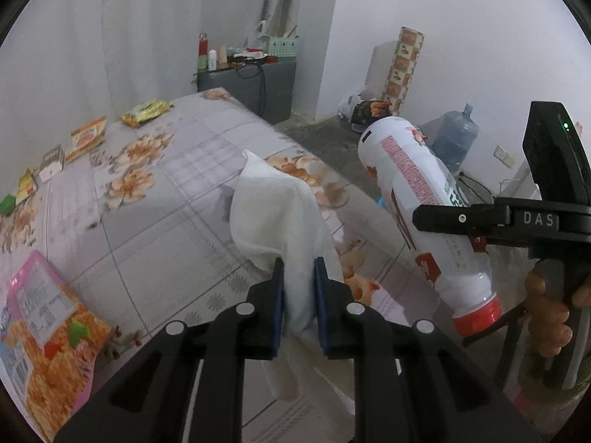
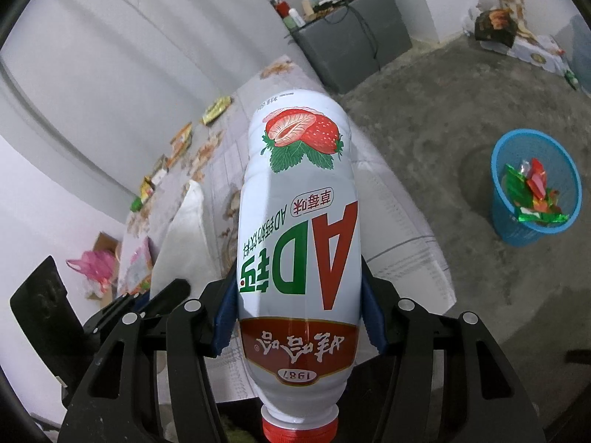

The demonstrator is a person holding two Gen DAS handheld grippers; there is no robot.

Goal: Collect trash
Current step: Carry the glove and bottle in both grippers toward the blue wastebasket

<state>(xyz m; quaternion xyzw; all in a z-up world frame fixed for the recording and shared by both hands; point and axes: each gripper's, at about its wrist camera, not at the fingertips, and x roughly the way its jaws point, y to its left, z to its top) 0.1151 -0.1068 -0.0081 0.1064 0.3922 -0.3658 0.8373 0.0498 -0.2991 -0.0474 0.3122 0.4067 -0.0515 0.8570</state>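
Observation:
My left gripper (image 1: 298, 269) is shut on a crumpled white tissue (image 1: 275, 206) and holds it above the floral table (image 1: 155, 206). My right gripper (image 2: 297, 302) is shut on a white strawberry-milk bottle (image 2: 299, 199) with a red cap, held cap toward me above the table's edge. The bottle (image 1: 413, 188) and the right gripper (image 1: 517, 221) also show at the right of the left wrist view. The tissue (image 2: 183, 229) shows left of the bottle in the right wrist view. A blue mesh trash basket (image 2: 513, 217) with several wrappers stands on the floor at the right.
Snack packets (image 1: 147, 112) and small boxes (image 1: 86, 138) lie along the table's far left edge. An orange and pink snack bag (image 1: 48, 336) lies near left. A grey cabinet (image 1: 255, 85), a water jug (image 1: 456, 136) and floor clutter (image 2: 495, 26) stand beyond.

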